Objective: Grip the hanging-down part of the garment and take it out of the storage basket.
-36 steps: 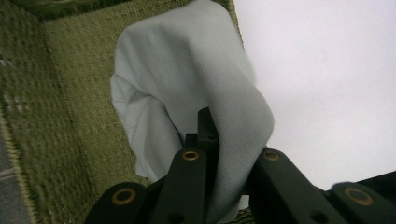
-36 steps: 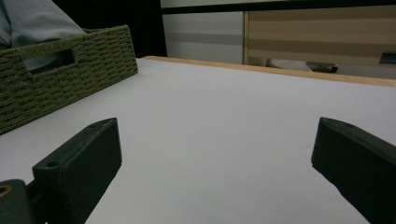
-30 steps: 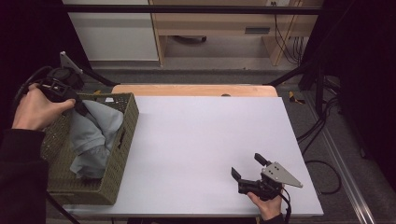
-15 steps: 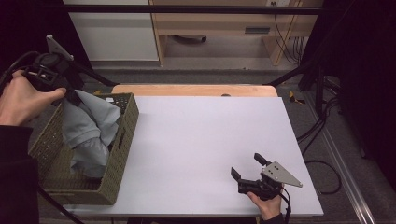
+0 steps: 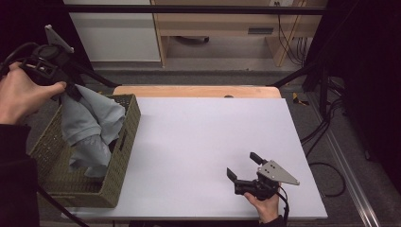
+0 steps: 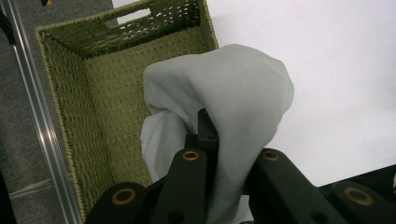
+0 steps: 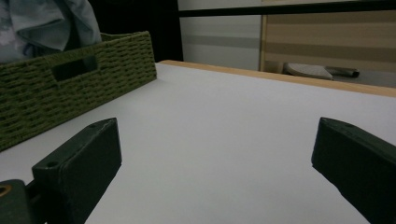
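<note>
Left gripper (image 5: 71,92), clamped on cloth (image 5: 90,124) above basket (image 5: 124,156): lift until the hem clears the rim. Right gripper (image 5: 242,166) rests with jaws apart.

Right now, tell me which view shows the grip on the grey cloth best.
The left gripper view: the left gripper is shut on the grey cloth. The high view shows the cloth hanging into the basket; the right gripper view catches its edge.

Coarse woven basket (image 5: 124,142); soft ribbed grey cloth (image 6: 243,102); smooth matt white table (image 5: 198,142), wooden far edge.
</note>
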Motion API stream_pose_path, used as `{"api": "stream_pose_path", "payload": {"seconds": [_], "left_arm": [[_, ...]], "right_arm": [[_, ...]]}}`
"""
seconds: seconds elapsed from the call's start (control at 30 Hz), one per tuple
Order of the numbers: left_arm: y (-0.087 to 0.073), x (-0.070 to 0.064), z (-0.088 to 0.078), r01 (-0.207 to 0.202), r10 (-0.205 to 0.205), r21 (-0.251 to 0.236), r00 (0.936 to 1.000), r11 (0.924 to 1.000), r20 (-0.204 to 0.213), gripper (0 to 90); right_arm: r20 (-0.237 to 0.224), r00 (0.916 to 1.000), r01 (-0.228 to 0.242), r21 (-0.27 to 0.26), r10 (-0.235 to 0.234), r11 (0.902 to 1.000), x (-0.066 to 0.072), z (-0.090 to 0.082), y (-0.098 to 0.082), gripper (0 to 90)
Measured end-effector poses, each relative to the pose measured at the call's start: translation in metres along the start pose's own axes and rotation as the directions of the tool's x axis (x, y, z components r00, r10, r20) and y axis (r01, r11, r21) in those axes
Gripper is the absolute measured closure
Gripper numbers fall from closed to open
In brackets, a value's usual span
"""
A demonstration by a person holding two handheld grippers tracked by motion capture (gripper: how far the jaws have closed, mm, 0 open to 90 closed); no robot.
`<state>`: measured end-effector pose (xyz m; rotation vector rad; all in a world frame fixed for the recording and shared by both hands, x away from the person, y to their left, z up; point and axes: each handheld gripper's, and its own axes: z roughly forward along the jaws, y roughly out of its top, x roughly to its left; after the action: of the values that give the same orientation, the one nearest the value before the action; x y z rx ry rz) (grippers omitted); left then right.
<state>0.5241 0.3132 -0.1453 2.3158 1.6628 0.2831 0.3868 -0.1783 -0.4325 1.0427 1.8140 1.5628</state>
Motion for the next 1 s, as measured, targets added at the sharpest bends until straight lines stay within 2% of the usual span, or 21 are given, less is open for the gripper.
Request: {"api": "stream_pose_path", "payload": {"seconds": [0.07, 0.1, 0.13, 0.17, 0.2, 0.33, 0.47, 0.5, 0.53, 0.57, 0.67, 0.7, 0.87, 0.97, 1.0], "left_arm": [[0.001, 0.000, 0.001, 0.001, -0.001, 0.002, 1.0000, 1.0000, -0.002, 85.6], [0.001, 0.000, 0.001, 0.001, -0.001, 0.002, 1.0000, 1.0000, -0.002, 85.6], [0.002, 0.001, 0.002, 0.005, -0.005, 0.001, 1.0000, 1.0000, -0.006, 85.6], [0.002, 0.001, 0.002, 0.005, -0.005, 0.001, 1.0000, 1.0000, -0.006, 85.6], [0.002, 0.001, 0.002, 0.003, -0.003, 0.005, 1.0000, 1.0000, -0.002, 85.6], [0.002, 0.001, 0.002, 0.002, -0.002, 0.009, 1.0000, 1.0000, -0.005, 85.5], [0.001, 0.002, 0.001, 0.006, -0.006, 0.002, 1.0000, 1.0000, -0.006, 85.6], [0.001, 0.002, 0.001, 0.006, -0.006, 0.002, 1.0000, 1.0000, -0.006, 85.6], [0.001, 0.002, 0.001, 0.005, -0.005, 0.003, 1.0000, 1.0000, -0.007, 85.6], [0.001, 0.003, 0.001, 0.005, -0.005, 0.005, 1.0000, 1.0000, -0.005, 85.6], [0.001, 0.004, 0.002, 0.005, -0.005, 0.007, 1.0000, 1.0000, -0.003, 85.5], [0.001, 0.005, 0.002, 0.006, -0.006, 0.008, 1.0000, 0.9999, -0.002, 85.5], [0.000, 0.005, 0.003, 0.004, -0.004, 0.013, 1.0000, 0.9999, -0.003, 85.5], [0.000, 0.006, 0.004, 0.003, -0.003, 0.014, 1.0000, 0.9999, 0.000, 85.6], [0.000, 0.006, 0.004, 0.003, -0.003, 0.014, 1.0000, 0.9999, 0.000, 85.6]], "right_arm": [[-0.036, 0.9993, 0.014, -0.012, -0.014, 0.9998, 0.011, 0.009, 0.010, 1.5], [-0.036, 0.9993, 0.014, -0.012, -0.014, 0.9998, 0.011, 0.009, 0.010, 1.5], [-0.067, 0.9976, 0.017, -0.026, -0.019, 0.9995, 0.018, 0.017, 0.016, 1.6], [-0.067, 0.9976, 0.017, -0.026, -0.019, 0.9995, 0.018, 0.017, 0.016, 1.6], [-0.090, 0.9958, 0.017, -0.030, -0.019, 0.9994, 0.028, 0.025, 0.022, 1.6], [-0.147, 0.9888, 0.022, -0.039, -0.027, 0.9990, 0.049, 0.045, 0.035, 1.7], [-0.204, 0.9781, 0.032, -0.046, -0.041, 0.9984, 0.072, 0.067, 0.044, 1.7], [-0.204, 0.9781, 0.032, -0.046, -0.041, 0.9984, 0.072, 0.067, 0.044, 1.7], [-0.227, 0.9729, 0.036, -0.042, -0.045, 0.9985, 0.084, 0.078, 0.048, 1.7], [-0.227, 0.9729, 0.036, -0.042, -0.045, 0.9985, 0.084, 0.078, 0.048, 1.7], [-0.271, 0.9617, 0.035, -0.033, -0.042, 0.9989, 0.104, 0.097, 0.054, 2.1], [-0.271, 0.9617, 0.035, -0.033, -0.042, 0.9989, 0.104, 0.097, 0.054, 2.1], [-0.319, 0.9472, 0.029, -0.026, -0.036, 0.9992, 0.126, 0.118, 0.062, 2.5], [-0.353, 0.9351, 0.024, -0.021, -0.030, 0.9995, 0.143, 0.136, 0.068, 2.9], [-0.353, 0.9351, 0.024, -0.021, -0.030, 0.9995, 0.143, 0.136, 0.068, 2.9]]}}
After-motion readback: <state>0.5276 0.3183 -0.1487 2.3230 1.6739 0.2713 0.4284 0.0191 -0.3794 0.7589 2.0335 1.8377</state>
